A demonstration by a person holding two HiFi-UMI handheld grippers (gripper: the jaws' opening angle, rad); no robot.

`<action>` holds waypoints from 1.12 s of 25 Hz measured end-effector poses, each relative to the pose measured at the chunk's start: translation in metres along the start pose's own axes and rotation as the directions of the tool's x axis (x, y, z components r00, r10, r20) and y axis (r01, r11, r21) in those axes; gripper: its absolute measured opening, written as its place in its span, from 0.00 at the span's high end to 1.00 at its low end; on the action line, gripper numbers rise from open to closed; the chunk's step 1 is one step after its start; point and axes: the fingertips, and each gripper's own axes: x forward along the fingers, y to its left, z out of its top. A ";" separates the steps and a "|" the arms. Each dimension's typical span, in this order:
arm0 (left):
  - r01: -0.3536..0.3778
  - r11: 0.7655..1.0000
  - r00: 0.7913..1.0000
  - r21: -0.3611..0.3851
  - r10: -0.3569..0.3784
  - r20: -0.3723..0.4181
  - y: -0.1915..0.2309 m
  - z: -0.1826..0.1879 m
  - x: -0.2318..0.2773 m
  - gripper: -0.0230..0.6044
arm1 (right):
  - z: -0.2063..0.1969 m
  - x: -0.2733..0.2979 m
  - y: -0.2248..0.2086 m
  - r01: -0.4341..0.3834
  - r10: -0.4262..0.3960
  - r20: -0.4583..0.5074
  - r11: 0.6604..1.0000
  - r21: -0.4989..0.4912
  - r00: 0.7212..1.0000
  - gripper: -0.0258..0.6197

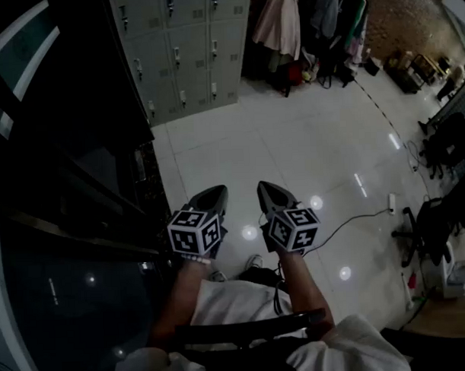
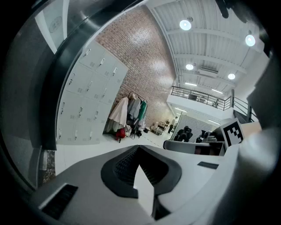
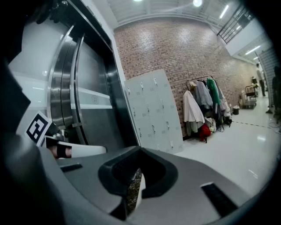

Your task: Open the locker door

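A bank of grey lockers (image 1: 178,50) stands against the far wall, all doors closed, each with a small handle. It also shows in the left gripper view as the lockers (image 2: 88,105) and in the right gripper view as the lockers (image 3: 151,114). My left gripper (image 1: 214,192) and right gripper (image 1: 268,189) are held side by side over the white floor, well short of the lockers. Each points forward and slightly down. Both are shut with nothing between their jaws; the tips meet in the left gripper (image 2: 139,148) and the right gripper (image 3: 139,151).
A dark glass and steel wall (image 1: 65,187) runs along the left. A clothes rack (image 1: 303,26) with hanging garments stands right of the lockers. A cable (image 1: 348,222) and power strip (image 1: 391,203) lie on the glossy tiles, near an office chair (image 1: 428,227).
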 end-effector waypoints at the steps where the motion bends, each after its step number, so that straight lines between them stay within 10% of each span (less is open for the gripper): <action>1: 0.001 1.000 1.000 0.001 -0.001 0.001 0.002 -0.001 -0.001 0.97 | -0.003 0.001 0.002 0.002 -0.002 -0.001 1.000 -0.001 1.000 0.95; 28: -0.036 0.999 0.999 0.015 0.037 -0.015 0.078 0.041 0.090 0.97 | 0.022 0.120 -0.046 -0.027 0.027 -0.005 1.000 0.013 1.000 0.95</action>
